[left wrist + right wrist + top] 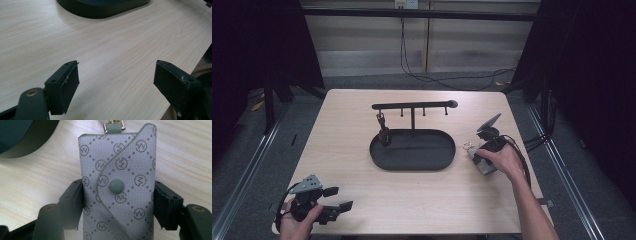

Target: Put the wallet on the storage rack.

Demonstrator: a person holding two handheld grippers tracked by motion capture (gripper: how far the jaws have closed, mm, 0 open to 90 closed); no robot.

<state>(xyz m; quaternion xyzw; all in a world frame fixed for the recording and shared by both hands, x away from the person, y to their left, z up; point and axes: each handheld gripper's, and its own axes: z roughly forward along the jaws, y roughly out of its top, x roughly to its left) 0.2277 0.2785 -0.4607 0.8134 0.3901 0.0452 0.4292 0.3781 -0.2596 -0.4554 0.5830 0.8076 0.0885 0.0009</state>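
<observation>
On the right side of the black tray [412, 150], a small grey pouch [117, 187] lies flat on the wooden table [412, 200]. It sits close to the tray's right end but does not touch it. The pouch has a pattern of little circles and dots all over. A curved flap folds across its front, and a round grey button [116, 186] holds the flap down. At the end of the pouch nearest the tray is a small metal clip [113, 126].

The right gripper [117, 202] is closed on the pouch. One black jaw presses on each long side of the pouch, just below the button. The pouch fills the whole gap between the jaws. The person's right hand [502, 160] holds this gripper from behind, on the side away from the tray.

The tray is a long oval with a low wall. A thin post stands up from its back edge and carries a bar [414, 105] with small pegs hanging down. One dark thing [383, 131] hangs from the peg at the left end of the bar and reaches down into the tray. I cannot tell what it is.

The left gripper [337, 199] is well away from the tray, near the table's front left corner. Its jaws stand wide apart with only bare wood between them. The person's left hand [297, 222] holds it low over the table.
</observation>
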